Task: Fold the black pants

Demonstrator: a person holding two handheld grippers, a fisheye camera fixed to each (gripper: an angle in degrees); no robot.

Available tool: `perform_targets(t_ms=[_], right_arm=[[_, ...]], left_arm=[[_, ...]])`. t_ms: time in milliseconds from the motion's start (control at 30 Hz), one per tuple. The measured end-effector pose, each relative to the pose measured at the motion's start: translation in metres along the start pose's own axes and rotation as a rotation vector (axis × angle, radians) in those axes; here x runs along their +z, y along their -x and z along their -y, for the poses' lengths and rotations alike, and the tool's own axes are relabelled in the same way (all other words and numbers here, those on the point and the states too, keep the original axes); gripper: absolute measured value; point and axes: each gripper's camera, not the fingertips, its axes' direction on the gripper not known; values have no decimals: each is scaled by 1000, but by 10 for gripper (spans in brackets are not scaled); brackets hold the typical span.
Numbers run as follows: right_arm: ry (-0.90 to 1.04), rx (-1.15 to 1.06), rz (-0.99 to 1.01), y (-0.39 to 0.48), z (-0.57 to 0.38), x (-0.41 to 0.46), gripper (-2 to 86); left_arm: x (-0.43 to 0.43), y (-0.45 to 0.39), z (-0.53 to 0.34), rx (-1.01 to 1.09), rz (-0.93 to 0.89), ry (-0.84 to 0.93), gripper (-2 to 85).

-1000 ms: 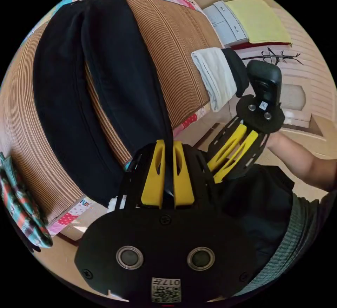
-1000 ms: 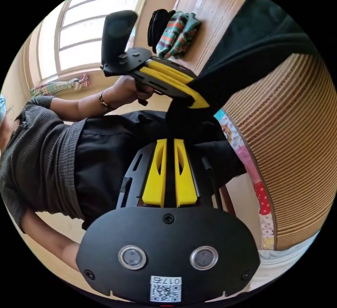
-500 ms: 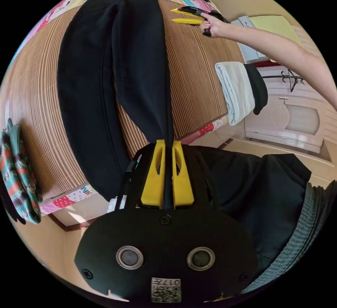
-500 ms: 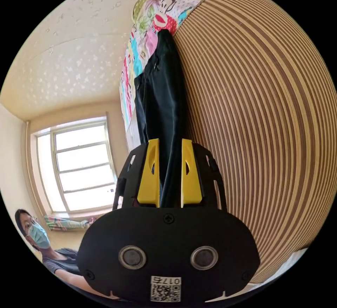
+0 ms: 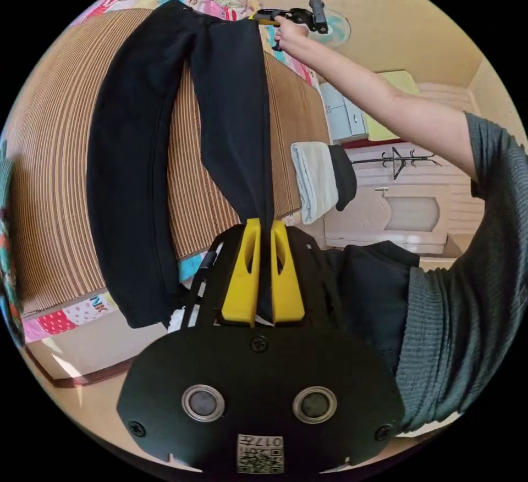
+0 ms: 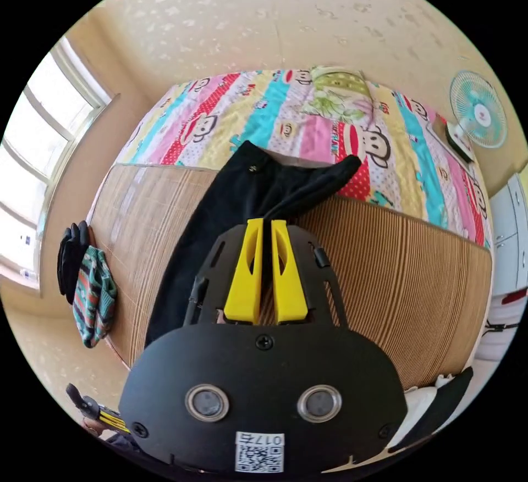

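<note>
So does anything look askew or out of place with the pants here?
Yes: the black pants lie splayed on the striped mat, legs apart. One cuff hangs past the bed edge; the other is pinched in the left gripper. The right gripper pinches the waistband, one corner pulled up.

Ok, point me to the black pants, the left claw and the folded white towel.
black pants [image 5: 129,174], left gripper view, on the middle of the leg lying flat.
left claw [image 5: 263,273], left gripper view, between its yellow tips, shut on a pant leg.
folded white towel [image 5: 314,179], left gripper view, on its middle.
</note>
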Motion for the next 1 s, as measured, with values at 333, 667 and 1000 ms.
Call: perform_targets(t_ms=[333, 667, 1000], right_arm=[[113, -30, 435, 93, 35, 87, 33], [447, 161, 693, 39, -221, 155, 80], [403, 445, 893, -16, -215, 197, 49]], left_arm=[[-42, 138, -24, -369, 335, 10, 34], [-40, 158, -10, -261, 395, 148, 46], [-66, 171, -1, -235, 288, 184, 43]])
